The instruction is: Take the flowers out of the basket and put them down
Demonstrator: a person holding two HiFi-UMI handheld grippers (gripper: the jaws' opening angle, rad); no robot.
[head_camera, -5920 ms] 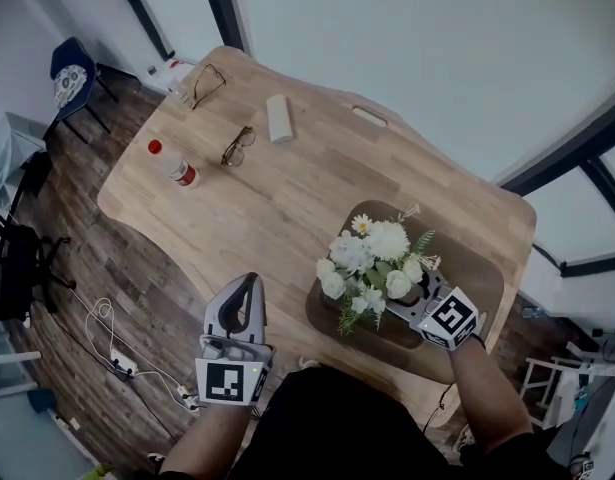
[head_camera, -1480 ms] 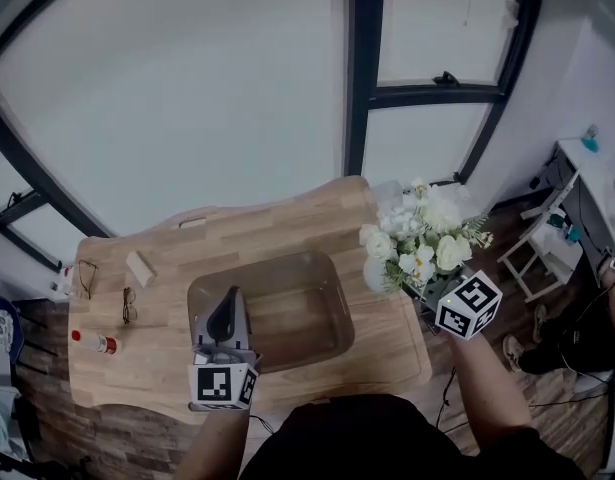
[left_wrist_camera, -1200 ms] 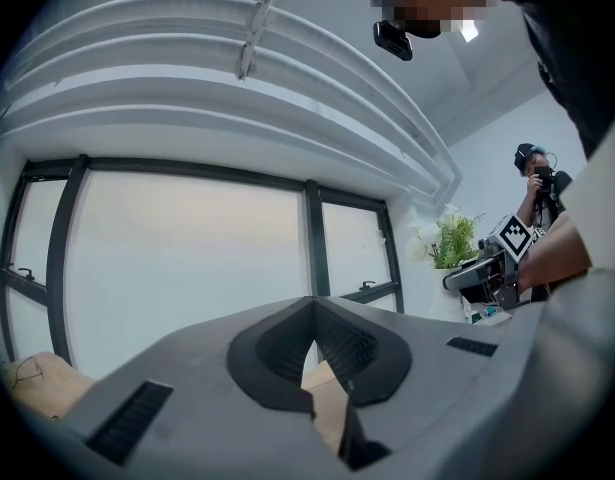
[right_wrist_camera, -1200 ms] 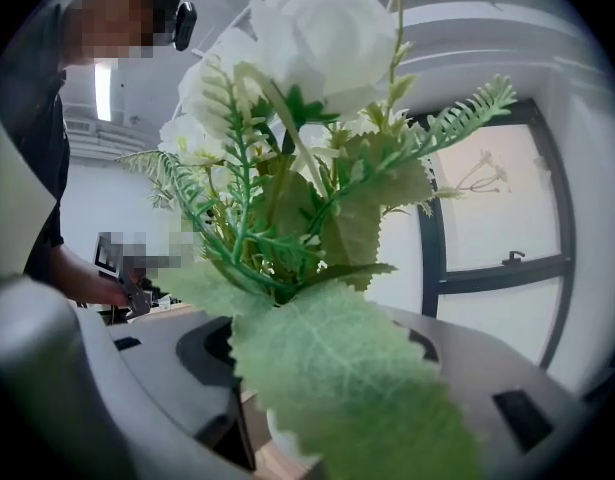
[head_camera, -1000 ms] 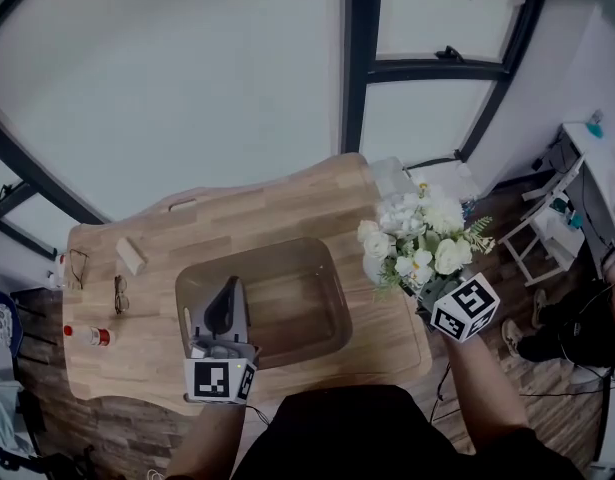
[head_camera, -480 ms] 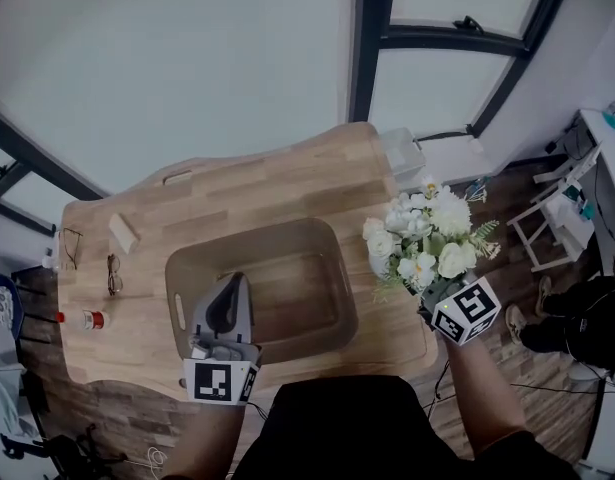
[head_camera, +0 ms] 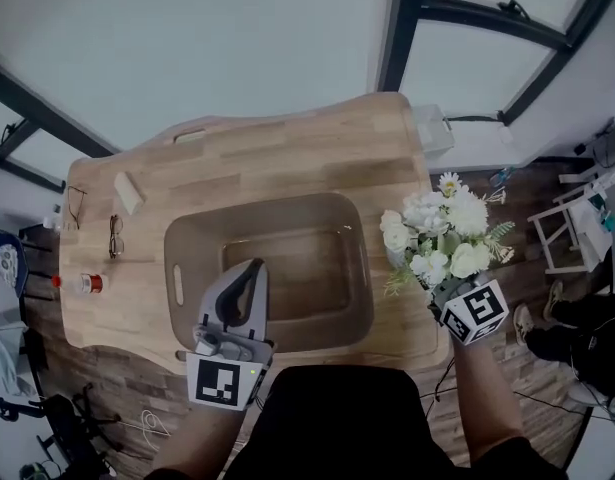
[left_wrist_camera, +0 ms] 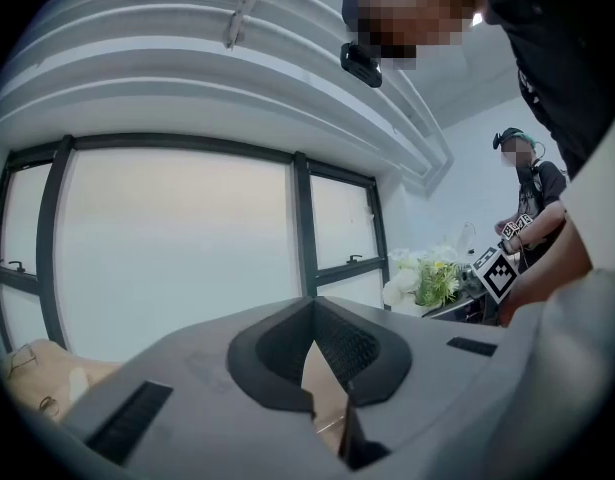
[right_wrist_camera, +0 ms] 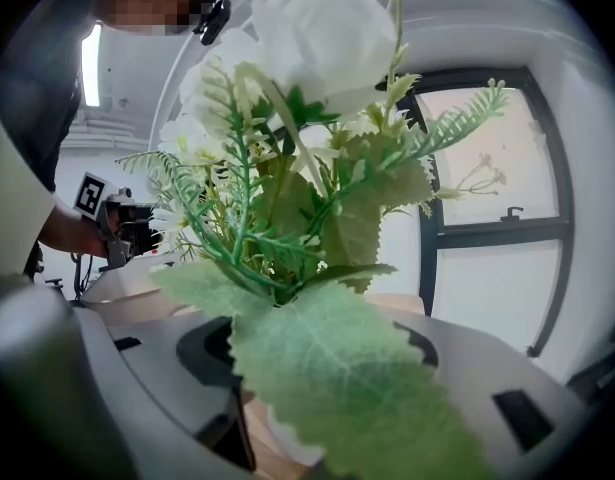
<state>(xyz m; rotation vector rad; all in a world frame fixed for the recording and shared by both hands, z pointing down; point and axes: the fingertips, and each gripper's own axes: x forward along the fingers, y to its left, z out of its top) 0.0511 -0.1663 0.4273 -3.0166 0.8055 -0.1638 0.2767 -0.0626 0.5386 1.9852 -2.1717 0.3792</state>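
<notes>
Count, head view, on the wooden table (head_camera: 287, 158): one brown basket (head_camera: 192, 253), one bunch of flowers (head_camera: 442, 233), two pairs of glasses (first pair (head_camera: 75, 206), second pair (head_camera: 115, 236)), one small bottle (head_camera: 82, 283) with a red cap, and one pale block (head_camera: 127, 192). Two hand-held grippers are in use.

The basket sits mid-table with nothing visible inside. The glasses, bottle and block lie together at the table's left end, well apart from the basket.

The flowers are white blooms with green leaves and fern sprigs, standing in a white pot (right_wrist_camera: 290, 444). They are outside the basket, just beside its right wall, at the table's right edge. They stand roughly upright. Whether the pot touches the tabletop cannot be told, because the foliage covers its base.

The right gripper (head_camera: 442, 290) has its jaws spread wide and clamped on the pot, one jaw on either side. A large leaf hangs over the gap in the right gripper view. Its marker cube sits off the table edge, near the person's body.

The left gripper (head_camera: 255, 266) has its jaw tips closed together, leaving only a thin slit lower down through which wood shows. Nothing is held between them. It hovers over the near left part of the basket, pointing across it.
</notes>
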